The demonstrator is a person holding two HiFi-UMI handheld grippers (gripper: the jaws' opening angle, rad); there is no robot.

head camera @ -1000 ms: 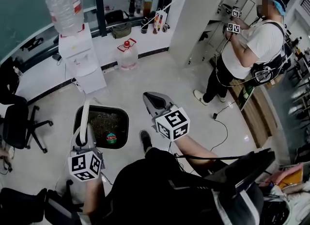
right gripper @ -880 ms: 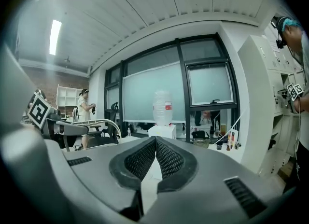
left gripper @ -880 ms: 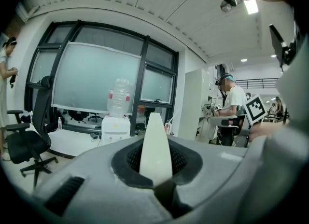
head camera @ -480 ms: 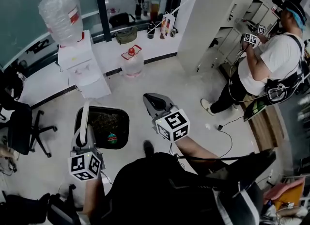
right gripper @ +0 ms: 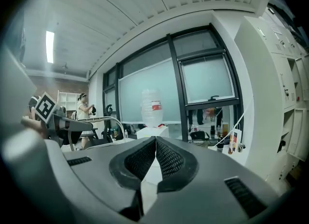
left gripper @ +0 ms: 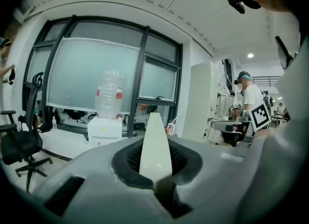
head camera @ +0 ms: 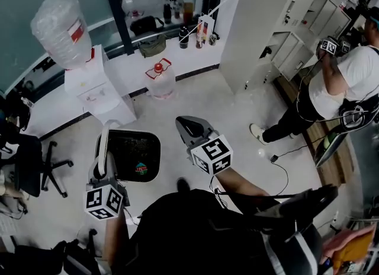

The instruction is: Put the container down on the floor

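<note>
Head view showed the black container [head camera: 133, 155], just in front of the water dispenser [head camera: 98, 87], carried by its white handle [head camera: 104, 140] clamped in the left gripper [head camera: 102, 167], seemingly ready for lowering to the floor [head camera: 195, 99], while the right gripper [head camera: 190, 127], farther from the dispenser, stayed out of it, jaws together and empty.

Container [head camera: 136, 156]: in front of the person, left of the right gripper [head camera: 185, 123].
Handle [head camera: 103, 140]: along the container's left edge — between the left gripper's [head camera: 101, 159] jaws.
Dispenser [head camera: 100, 93]: behind the container, against the window wall; bottle [head camera: 59, 25] on top.
Jug [head camera: 160, 78]: on the floor, right of the dispenser.
Chair [head camera: 26, 164]: far left.
Another person [head camera: 337, 84]: far right, near the lockers [head camera: 308, 13].
</note>
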